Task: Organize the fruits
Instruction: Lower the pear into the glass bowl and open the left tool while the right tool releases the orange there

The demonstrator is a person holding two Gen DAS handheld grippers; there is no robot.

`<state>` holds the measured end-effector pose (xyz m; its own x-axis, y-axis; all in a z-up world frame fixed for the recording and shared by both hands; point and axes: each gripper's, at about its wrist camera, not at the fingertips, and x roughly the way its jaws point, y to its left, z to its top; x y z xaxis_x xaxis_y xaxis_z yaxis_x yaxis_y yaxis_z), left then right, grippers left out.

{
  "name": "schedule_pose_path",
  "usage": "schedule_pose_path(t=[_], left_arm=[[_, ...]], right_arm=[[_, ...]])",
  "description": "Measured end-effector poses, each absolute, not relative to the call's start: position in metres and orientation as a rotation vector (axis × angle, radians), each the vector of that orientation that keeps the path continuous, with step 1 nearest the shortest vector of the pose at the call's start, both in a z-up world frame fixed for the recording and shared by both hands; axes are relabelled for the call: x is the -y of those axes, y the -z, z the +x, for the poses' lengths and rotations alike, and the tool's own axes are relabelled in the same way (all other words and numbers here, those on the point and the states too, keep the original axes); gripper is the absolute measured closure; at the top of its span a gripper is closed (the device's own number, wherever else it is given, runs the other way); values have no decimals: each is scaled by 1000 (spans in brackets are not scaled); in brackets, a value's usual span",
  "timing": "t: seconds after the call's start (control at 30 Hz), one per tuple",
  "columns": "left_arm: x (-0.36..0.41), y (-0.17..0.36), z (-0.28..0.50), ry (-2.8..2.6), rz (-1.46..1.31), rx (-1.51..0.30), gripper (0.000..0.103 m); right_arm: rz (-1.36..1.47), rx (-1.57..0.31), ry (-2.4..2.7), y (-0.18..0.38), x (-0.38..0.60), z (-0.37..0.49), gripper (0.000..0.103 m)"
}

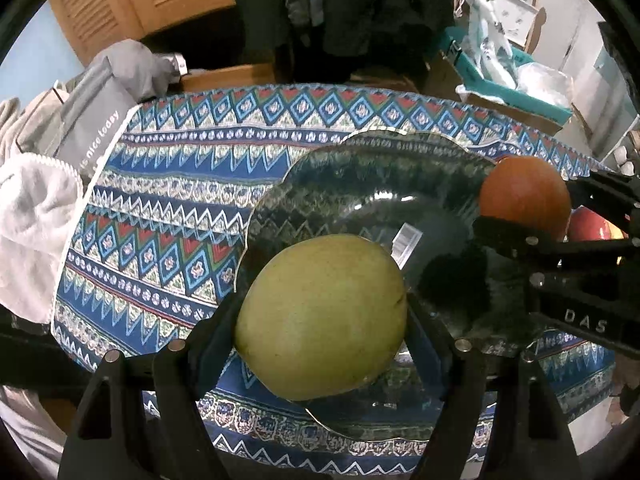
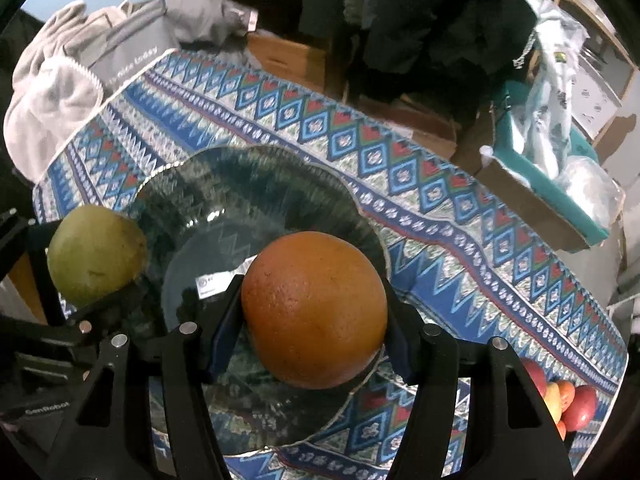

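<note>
Crowding table edge: towel [image 1: 36, 220], clothes [image 2: 132, 36], boxes [image 2: 532, 200].

Glossy dark glass plate [image 2: 256, 184] on patterned woven cloth [image 2: 460, 216]; orange [image 2: 314, 308] seemingly pebbled.

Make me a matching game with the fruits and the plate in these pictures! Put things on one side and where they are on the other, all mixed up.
Things:
1. green fruit
2. orange
3. glass plate
4. red fruits

Places:
A. lying on the patterned tablecloth, under both tools
B. squeezed in the right tool
C. heaped at the near right edge of the table
D. squeezed in the left tool

Pairs: 1-D, 2-B, 3-A, 4-C
</note>
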<state>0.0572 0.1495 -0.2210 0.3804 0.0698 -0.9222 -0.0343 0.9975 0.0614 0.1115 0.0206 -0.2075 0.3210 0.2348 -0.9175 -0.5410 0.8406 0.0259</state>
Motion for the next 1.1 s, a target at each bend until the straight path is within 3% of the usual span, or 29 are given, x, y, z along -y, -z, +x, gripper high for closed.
schedule_pose_path(t=[0.47, 0.5, 0.63, 1.1], left_arm=[[-146, 247, 60, -56, 48, -1295, 24], [-145, 245, 59, -57, 52, -1284, 25], [-136, 229, 56, -81, 127, -1196, 15], [-135, 209, 52, -83, 110, -1170, 15]], right_arm=[[-322, -1227, -525, 234, -20, 109, 40], [-319, -1233, -523, 235, -19, 109, 40], [-325, -1228, -530, 234, -20, 109, 38], [-229, -1151, -492, 205, 1, 111, 34]])
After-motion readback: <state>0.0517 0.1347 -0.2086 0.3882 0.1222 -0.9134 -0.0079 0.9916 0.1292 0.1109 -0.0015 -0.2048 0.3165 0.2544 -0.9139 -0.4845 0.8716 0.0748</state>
